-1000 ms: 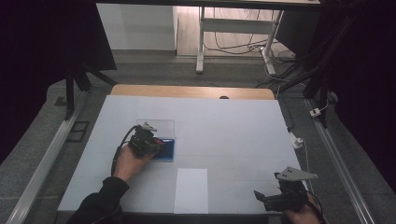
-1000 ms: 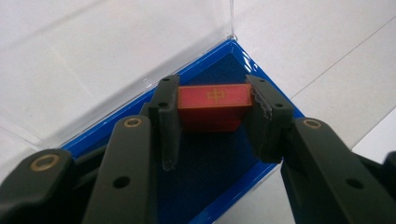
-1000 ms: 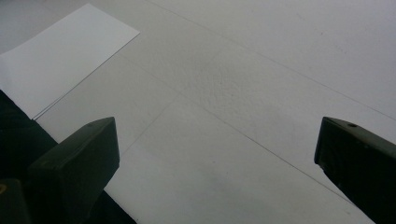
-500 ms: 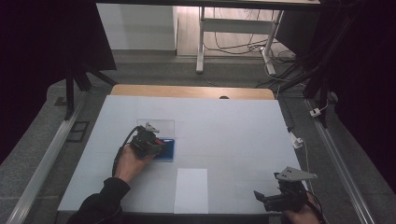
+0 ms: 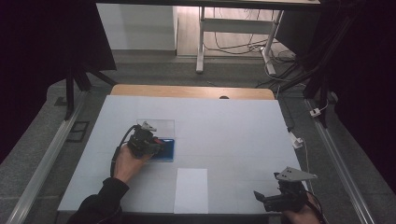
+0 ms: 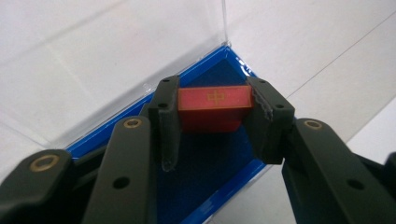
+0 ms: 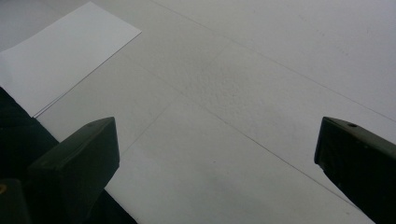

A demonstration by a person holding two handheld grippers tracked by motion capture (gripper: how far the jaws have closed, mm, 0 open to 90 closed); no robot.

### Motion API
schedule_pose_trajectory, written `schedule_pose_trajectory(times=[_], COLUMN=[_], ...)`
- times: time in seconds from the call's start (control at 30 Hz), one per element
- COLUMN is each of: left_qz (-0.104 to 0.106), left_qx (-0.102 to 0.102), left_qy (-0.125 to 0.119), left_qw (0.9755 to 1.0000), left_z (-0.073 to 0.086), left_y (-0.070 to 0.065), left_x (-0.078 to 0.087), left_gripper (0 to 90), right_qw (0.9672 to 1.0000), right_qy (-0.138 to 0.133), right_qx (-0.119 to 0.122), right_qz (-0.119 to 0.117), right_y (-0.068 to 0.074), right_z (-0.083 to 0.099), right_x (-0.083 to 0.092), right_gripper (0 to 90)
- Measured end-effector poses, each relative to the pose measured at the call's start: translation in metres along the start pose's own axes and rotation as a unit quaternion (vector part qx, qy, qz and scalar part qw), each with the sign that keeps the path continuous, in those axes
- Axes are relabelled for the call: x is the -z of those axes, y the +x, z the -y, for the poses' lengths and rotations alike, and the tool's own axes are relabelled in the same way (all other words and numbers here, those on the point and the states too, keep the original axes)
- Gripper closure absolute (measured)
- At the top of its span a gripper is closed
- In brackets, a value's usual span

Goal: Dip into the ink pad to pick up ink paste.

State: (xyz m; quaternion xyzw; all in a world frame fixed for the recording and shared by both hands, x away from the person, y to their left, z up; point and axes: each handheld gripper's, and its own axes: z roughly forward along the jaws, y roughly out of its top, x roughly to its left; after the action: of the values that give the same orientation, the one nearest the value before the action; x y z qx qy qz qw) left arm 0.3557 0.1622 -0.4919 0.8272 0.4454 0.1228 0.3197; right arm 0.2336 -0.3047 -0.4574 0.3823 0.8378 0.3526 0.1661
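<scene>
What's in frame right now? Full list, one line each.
red block: 1, red with a gold mark on top, clamped between the left gripper's jaws above the blue tray
blue tray: 1, blue lined, left middle of the table
clear lid: 1, transparent, standing along the tray's far edge
paper sheet: 1, white, near edge of the table at the centre
table: 1, white top with a wooden far edge
left gripper: 1, black, shut on the red block over the tray
right gripper: 1, black with a grey plate, jaws open, near right corner of the table
</scene>
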Motion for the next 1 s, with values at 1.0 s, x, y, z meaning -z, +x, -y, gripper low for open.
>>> schedule_pose_trajectory(times=[1.0], left_qz=[-0.006], left_qx=[0.007], left_qy=[-0.012], left_qw=[0.9999], left_z=[0.011], left_y=[0.010], left_x=[0.028], left_gripper=[58.2], right_qw=[1.0000], right_qy=[0.000], right_qx=[0.003], right_qz=[-0.001], right_y=[0.000], right_z=[0.000], right_x=[0.001], right_gripper=[0.2])
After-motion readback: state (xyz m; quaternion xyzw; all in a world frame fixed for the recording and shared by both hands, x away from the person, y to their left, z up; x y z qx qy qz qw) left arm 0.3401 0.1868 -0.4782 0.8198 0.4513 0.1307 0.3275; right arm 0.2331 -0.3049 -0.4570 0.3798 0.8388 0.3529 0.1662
